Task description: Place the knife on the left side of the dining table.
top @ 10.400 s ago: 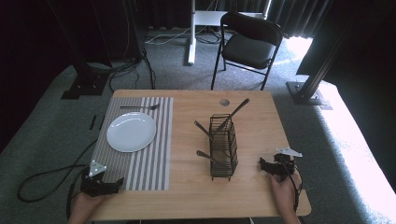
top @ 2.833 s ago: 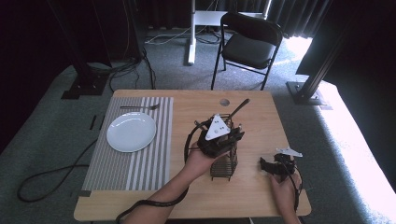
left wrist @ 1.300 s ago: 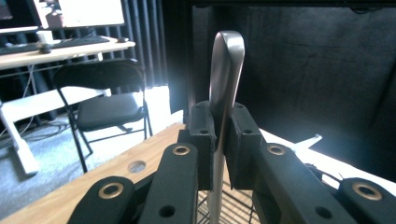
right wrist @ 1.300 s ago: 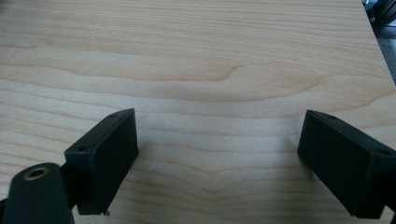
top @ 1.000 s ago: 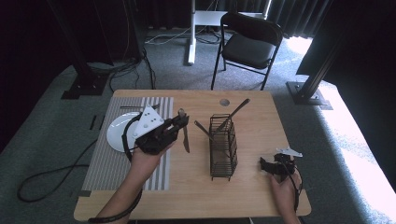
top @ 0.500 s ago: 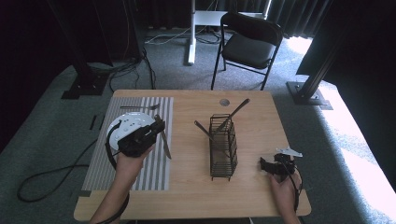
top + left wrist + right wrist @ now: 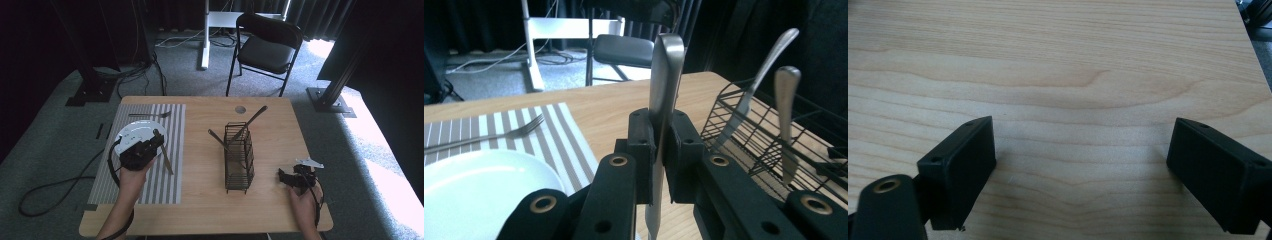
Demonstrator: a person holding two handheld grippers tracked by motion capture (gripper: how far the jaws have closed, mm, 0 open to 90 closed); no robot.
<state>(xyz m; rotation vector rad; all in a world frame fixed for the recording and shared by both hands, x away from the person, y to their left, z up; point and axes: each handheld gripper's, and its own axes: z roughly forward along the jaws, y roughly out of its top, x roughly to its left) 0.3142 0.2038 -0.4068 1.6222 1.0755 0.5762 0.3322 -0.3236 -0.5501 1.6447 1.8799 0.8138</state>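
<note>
My left gripper point(image 7: 150, 145) hovers low over the striped placemat point(image 7: 165, 190), at the right edge of the white plate point(image 7: 129, 133). It is shut on a steel knife point(image 7: 165, 157) that slants toward the table's near side. In the left gripper view the knife point(image 7: 665, 75) stands upright, pinched between the two jaws of the left gripper point(image 7: 660, 135), with the plate point(image 7: 474, 185) at lower left. My right gripper point(image 7: 284, 177) rests near the table's front right, open. In its own view the right gripper point(image 7: 1080, 165) has only bare wood between the jaws.
A fork point(image 7: 149, 115) lies on the placemat beyond the plate. A black wire cutlery rack point(image 7: 239, 160) stands mid-table with two utensil handles point(image 7: 252, 118) sticking out. A folding chair point(image 7: 267, 47) stands behind the table, and a cable point(image 7: 55, 192) trails off the left side.
The left hand has carried the knife leftward and down, from near the rack to the right edge of the plate. The right gripper has stayed put.
</note>
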